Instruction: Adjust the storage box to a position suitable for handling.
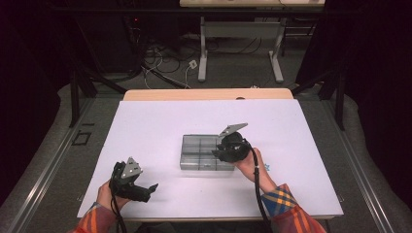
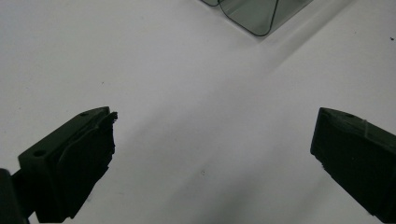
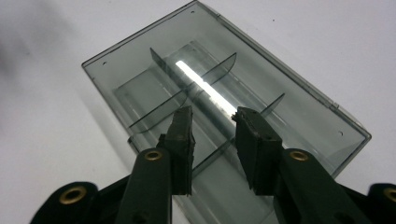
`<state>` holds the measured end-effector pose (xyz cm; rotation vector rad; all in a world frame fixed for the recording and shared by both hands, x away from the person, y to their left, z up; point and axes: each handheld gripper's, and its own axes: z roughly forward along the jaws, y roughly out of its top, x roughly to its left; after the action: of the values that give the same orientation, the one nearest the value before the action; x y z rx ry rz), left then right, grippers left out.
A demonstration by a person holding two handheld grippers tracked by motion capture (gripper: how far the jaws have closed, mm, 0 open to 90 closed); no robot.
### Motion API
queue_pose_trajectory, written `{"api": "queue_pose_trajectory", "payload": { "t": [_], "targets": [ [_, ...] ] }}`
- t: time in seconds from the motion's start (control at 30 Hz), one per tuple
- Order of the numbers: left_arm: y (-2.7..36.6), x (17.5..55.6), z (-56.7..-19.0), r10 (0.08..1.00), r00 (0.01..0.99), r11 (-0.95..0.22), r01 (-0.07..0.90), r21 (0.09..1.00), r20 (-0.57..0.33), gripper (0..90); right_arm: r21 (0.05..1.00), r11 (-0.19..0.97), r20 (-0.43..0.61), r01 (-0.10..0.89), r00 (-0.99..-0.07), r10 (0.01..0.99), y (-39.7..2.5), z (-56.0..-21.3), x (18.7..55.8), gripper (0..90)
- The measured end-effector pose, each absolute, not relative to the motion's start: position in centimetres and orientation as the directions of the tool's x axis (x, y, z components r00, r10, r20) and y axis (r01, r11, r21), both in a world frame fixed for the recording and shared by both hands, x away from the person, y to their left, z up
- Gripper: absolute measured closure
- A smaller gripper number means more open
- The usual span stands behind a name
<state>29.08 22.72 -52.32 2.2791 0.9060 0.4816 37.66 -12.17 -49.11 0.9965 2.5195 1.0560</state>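
Your clear divided box (image 1: 204, 153) sits flat near the middle of the white surface (image 1: 160, 121), long axis running left to right across it, open top facing up. Inner partitions split it into compartments; their contents cannot be made out.

Your right claw (image 1: 219, 148) hovers over the box's right half, jaws slightly parted with a narrow gap, gripping nothing.

Your left claw (image 1: 151, 188) lies low near the front left edge of the surface, jaws spread wide, well apart from the box.

Bare surface surrounds the box on all four sides, widest to the left and toward the far edge.
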Motion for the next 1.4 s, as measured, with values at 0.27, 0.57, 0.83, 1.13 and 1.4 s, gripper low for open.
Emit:
{"api": "queue_pose_trajectory", "payload": {
  "t": [0.27, 0.57, 0.83, 1.13, 1.4],
  "targets": [
    [22.7, 29.1, -52.4, 0.711, 0.696, -0.565, 0.479, 0.672, 0.102, 0.0, 0.691, 0.508, 0.071, 0.514, -0.748, 0.660, -13.2, -49.1, 35.7, 51.2],
    [22.8, 29.1, -52.4, 0.713, 0.694, -0.559, 0.472, 0.681, 0.104, 0.0, 0.687, 0.510, 0.086, 0.518, -0.755, 0.650, -13.6, -49.9, 34.6, 42.6],
    [23.2, 29.1, -52.6, 0.718, 0.690, -0.553, 0.482, 0.679, 0.094, 0.0, 0.681, 0.523, 0.098, 0.512, -0.772, 0.628, -13.7, -50.5, 33.4, 34.1],
    [23.2, 28.8, -52.3, 0.716, 0.690, -0.563, 0.479, 0.674, 0.106, 0.0, 0.671, 0.542, 0.124, 0.506, -0.797, 0.591, -13.7, -51.0, 32.0, 21.3],
    [23.1, 28.8, -52.4, 0.717, 0.690, -0.558, 0.481, 0.676, 0.100, 0.0, 0.667, 0.557, 0.136, 0.494, -0.816, 0.561, -13.5, -51.7, 31.4, 12.9]
  ]
}}
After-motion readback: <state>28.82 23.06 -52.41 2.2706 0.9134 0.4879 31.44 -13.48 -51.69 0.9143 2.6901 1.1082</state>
